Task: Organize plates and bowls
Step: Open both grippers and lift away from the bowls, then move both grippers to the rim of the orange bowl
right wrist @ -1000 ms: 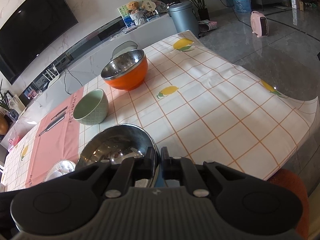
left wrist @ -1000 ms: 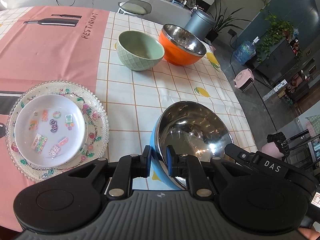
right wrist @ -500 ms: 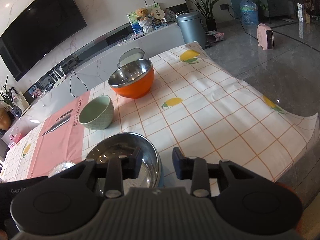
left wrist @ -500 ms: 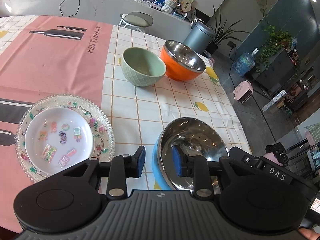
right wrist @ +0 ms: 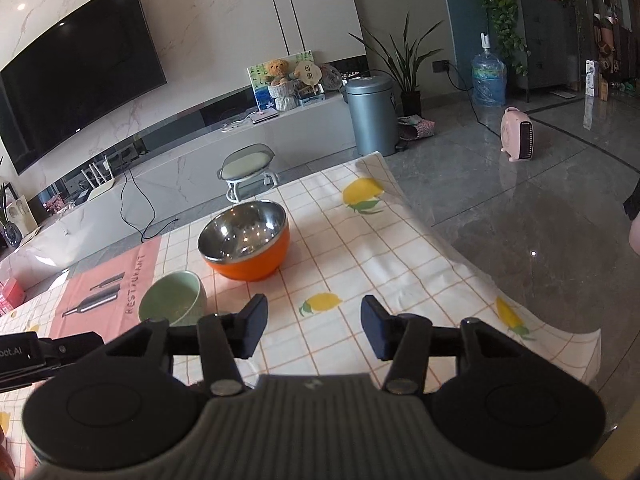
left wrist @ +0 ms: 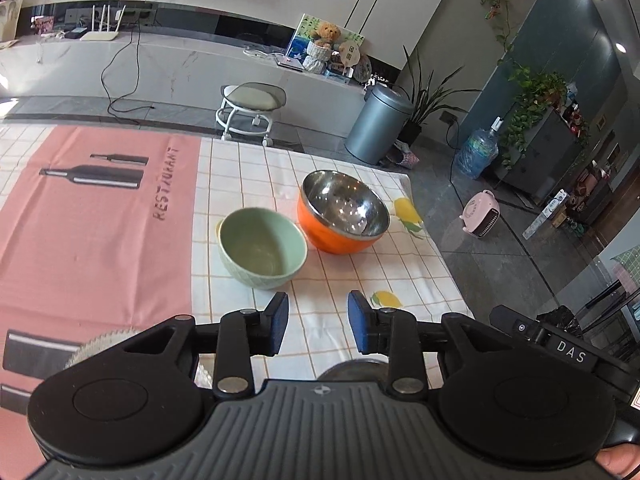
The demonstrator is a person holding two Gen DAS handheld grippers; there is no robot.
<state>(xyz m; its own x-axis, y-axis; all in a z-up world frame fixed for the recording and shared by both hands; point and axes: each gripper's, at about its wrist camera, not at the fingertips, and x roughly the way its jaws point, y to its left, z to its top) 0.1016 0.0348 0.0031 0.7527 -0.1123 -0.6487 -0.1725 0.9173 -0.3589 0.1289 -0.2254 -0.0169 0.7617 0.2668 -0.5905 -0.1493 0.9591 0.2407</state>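
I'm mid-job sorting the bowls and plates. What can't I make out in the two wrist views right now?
- Steel bowl, left wrist view: only a rim sliver shows above the left gripper body; its blue shell is hidden.
- Glass plate, left wrist view: only a beaded edge shows; anything on it is hidden.
- Right wrist view: neither shows behind the right gripper.
- Green bowl, right wrist view: base hidden.

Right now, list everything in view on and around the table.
green bowl: one, pale green, on the checked cloth by the pink mat
orange bowl: one, orange with steel inside, right of the green bowl
glass plate: one, clear, mostly hidden behind the left gripper
stool: one, white, beyond the table
bin: one, grey, on the floor
heater: one, pink, on the floor
water jug: one, blue
TV: one, black, on the wall
left gripper: open, empty
right gripper: open, empty
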